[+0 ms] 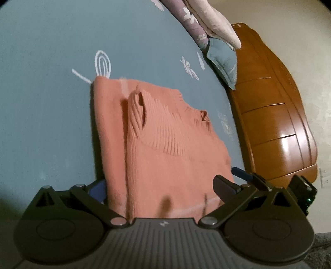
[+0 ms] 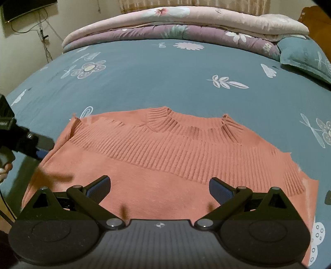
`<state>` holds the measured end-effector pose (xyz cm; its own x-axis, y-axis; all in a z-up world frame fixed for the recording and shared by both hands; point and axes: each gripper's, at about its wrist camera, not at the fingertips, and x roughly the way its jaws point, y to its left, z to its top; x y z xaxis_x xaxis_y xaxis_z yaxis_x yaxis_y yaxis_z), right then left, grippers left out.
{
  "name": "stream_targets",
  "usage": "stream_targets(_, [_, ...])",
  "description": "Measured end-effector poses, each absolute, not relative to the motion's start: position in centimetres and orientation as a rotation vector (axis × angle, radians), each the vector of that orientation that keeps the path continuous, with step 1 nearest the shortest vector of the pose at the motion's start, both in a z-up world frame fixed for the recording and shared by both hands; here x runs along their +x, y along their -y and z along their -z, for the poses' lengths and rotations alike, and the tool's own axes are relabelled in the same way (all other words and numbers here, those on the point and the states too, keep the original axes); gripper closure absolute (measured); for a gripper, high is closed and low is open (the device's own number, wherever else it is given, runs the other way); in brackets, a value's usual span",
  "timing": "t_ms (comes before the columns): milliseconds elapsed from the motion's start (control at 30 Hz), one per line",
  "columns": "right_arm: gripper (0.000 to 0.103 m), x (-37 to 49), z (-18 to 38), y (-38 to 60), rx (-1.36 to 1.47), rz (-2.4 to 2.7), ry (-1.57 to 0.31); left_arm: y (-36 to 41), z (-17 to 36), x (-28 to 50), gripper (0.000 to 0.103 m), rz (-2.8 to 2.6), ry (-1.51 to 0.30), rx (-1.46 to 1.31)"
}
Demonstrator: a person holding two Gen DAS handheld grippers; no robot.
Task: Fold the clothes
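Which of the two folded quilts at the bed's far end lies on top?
The pale pink quilt; the purple flowered quilt lies beneath it, directly on the blue sheet.

1 salmon-pink knit sweater (image 2: 165,157), flat on the bed near the cameras. 2 handheld grippers: right gripper (image 2: 159,189), jaws wide apart over the sweater's near hem; left gripper (image 1: 163,189), jaws spread either side of the sweater's edge. 1 teal bedsheet w/ white flower print (image 2: 144,78). 2 folded quilts stacked at the far side: 1 pale pink (image 2: 206,18) on top, 1 purple floral (image 2: 206,33) under it. 1 teal pillow (image 2: 306,55), far right. 1 wooden headboard (image 1: 275,115), right.
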<state>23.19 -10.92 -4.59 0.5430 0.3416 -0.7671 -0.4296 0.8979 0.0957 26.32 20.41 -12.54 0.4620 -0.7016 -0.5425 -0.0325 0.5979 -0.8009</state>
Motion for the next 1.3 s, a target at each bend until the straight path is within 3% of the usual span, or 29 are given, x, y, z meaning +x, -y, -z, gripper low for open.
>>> stream_targets(400, [0.0, 23.3, 5.0, 11.4, -0.094, -0.455, -0.884, -20.1, 13.6, 31.1, 0.002, 0.531, -1.003, -0.895])
stream_targets(767, [0.0, 23.2, 5.7, 12.9, -0.061, -0.453, -0.896, -19.3, 13.1, 27.5, 0.002, 0.531, -1.128, -0.916])
stream_targets(1033, [0.0, 23.6, 5.6, 13.7, -0.04, -0.458, -0.887, -19.2, 13.9, 31.1, 0.002, 0.573, -1.101, -0.939])
stream_targets(1300, [0.0, 23.5, 5.4, 14.4, -0.024, -0.46, -0.885, -19.7, 13.9, 29.1, 0.004, 0.648, -1.165, -0.912])
